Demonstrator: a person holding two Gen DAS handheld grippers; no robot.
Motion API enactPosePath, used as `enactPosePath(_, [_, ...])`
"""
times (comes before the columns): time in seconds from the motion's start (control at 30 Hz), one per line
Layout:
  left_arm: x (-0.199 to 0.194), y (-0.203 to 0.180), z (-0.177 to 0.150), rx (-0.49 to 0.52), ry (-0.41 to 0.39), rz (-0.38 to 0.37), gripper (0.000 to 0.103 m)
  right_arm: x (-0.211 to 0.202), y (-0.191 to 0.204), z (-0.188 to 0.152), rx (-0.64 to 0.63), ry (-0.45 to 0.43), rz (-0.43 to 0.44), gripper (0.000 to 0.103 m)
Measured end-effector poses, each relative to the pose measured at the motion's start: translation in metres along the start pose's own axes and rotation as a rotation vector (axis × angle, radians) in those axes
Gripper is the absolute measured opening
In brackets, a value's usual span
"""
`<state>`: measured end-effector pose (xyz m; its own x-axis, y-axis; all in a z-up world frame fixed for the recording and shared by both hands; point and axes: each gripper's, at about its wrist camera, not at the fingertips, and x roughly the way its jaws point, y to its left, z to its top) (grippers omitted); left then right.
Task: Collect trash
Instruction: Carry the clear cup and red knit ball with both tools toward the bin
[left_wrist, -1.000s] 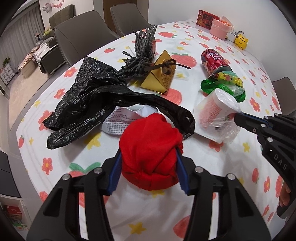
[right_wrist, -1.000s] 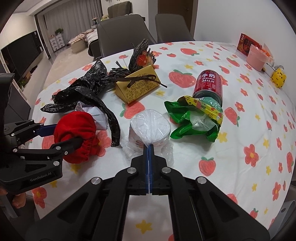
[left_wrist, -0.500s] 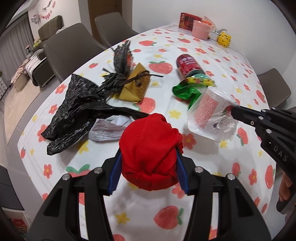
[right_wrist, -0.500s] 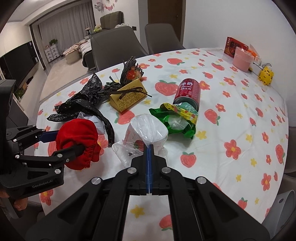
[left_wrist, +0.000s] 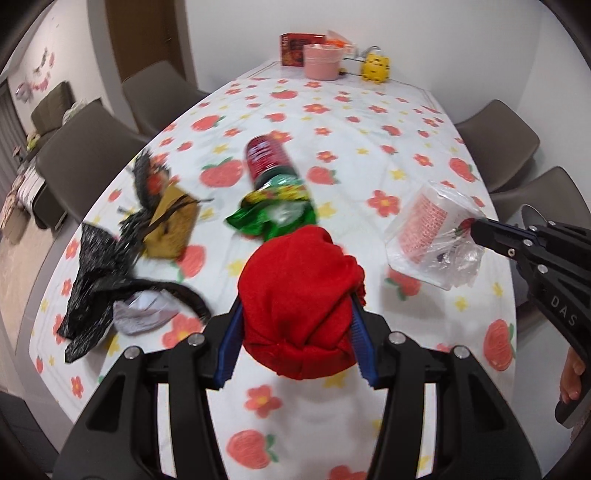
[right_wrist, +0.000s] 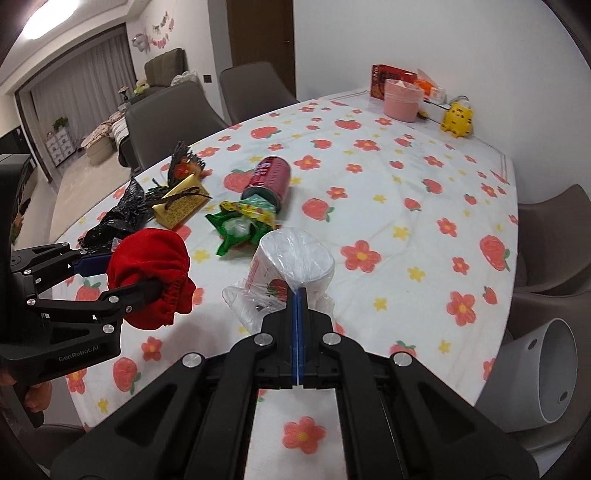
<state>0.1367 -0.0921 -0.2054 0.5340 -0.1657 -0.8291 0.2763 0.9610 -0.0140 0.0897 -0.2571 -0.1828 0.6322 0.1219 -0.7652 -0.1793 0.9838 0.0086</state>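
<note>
My left gripper (left_wrist: 293, 345) is shut on a red cloth bundle (left_wrist: 301, 299), held above the flowered tablecloth (left_wrist: 369, 122); the same bundle (right_wrist: 147, 275) shows at the left of the right wrist view. My right gripper (right_wrist: 297, 295) is shut on the clear plastic wrap of a white cup (right_wrist: 295, 258), lifted off the table; that cup (left_wrist: 428, 229) hangs at the right of the left wrist view. On the table lie a red milk can (right_wrist: 269, 177), a green wrapper (right_wrist: 240, 227), a gold box (right_wrist: 181, 205), a black bag (left_wrist: 96, 273) and a crumpled paper (left_wrist: 144, 312).
A pink tub (right_wrist: 402, 99), a red box (right_wrist: 391, 75) and a yellow toy (right_wrist: 458, 118) stand at the table's far end. Grey chairs (right_wrist: 173, 118) line the left and right sides. A white bin (right_wrist: 546, 373) stands off the table at the lower right.
Both grippers have risen and swung right with their loads. The cup has come off the table, and the black bag and gold box have slid to the left of both views.
</note>
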Motion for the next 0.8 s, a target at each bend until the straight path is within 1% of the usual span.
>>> enactPosePath(0.1, [-0.002,-0.034,0.012,0.055,-0.018,-0.035,0.052,-0.019,-0.037,-0.01,0.064,-0.012,-0.058,0.0])
enactPosePath(0.3, [-0.002,-0.117,0.032,0.189,-0.041,-0.13,0.052,-0.059,-0.108,-0.035,0.19,-0.038,-0.175,0.0])
enactPosePath(0.5, [0.008,-0.213,0.05,0.319,-0.041,-0.242,0.052,-0.101,-0.177,-0.068,0.309,-0.051,-0.294,0.0])
enactPosePath(0.6, [0.015,-0.26,0.058,0.371,-0.041,-0.293,0.052,-0.118,-0.211,-0.085,0.361,-0.053,-0.349,0.0])
enactPosePath(0.8, [0.025,-0.345,0.078,0.454,-0.058,-0.363,0.052,-0.15,-0.278,-0.109,0.442,-0.067,-0.448,0.0])
